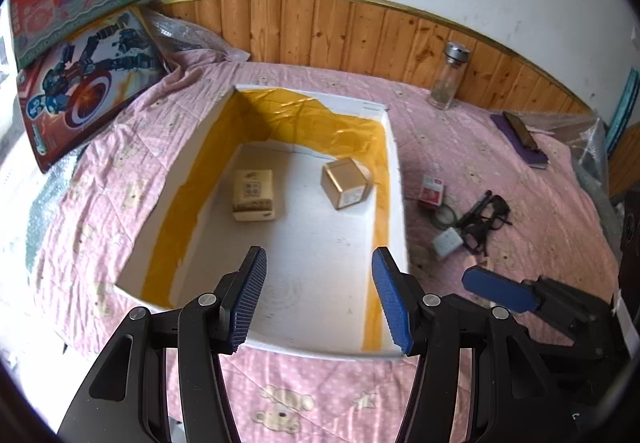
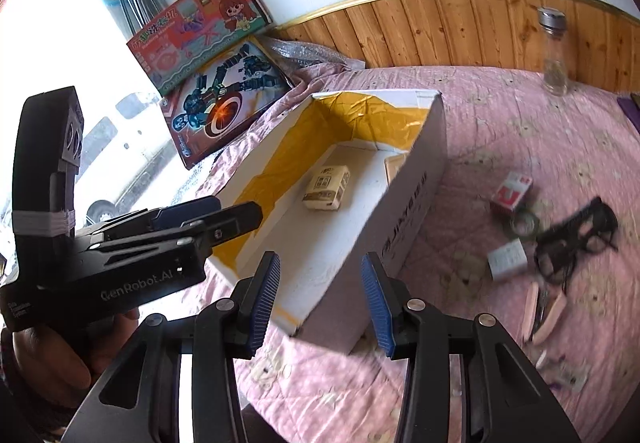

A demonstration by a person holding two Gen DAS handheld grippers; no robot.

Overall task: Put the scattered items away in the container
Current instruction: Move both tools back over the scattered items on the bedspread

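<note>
A white box with yellow lining (image 1: 394, 179) (image 2: 424, 163) lies open on the pink bedspread. Inside are a beige packet (image 1: 254, 195) (image 2: 327, 187) and a gold cube box (image 1: 346, 183). To its right lie a red-and-white packet (image 1: 432, 191) (image 2: 512, 191), black glasses (image 1: 486, 219) (image 2: 576, 239), a small grey box (image 1: 448, 242) (image 2: 507, 258) and a clear ring (image 1: 445, 217). My left gripper (image 1: 320, 299) is open and empty over the box's near end. My right gripper (image 2: 320, 299) is open and empty above the box's near right corner.
A glass bottle with a metal lid (image 1: 450, 77) (image 2: 554, 51) stands by the wooden wall panel. Two toy boxes (image 1: 80, 43) (image 2: 212, 55) lean at the back left. A purple notebook (image 1: 520, 139) lies at the far right. Pink-handled scissors (image 2: 544, 309) lie near the right gripper.
</note>
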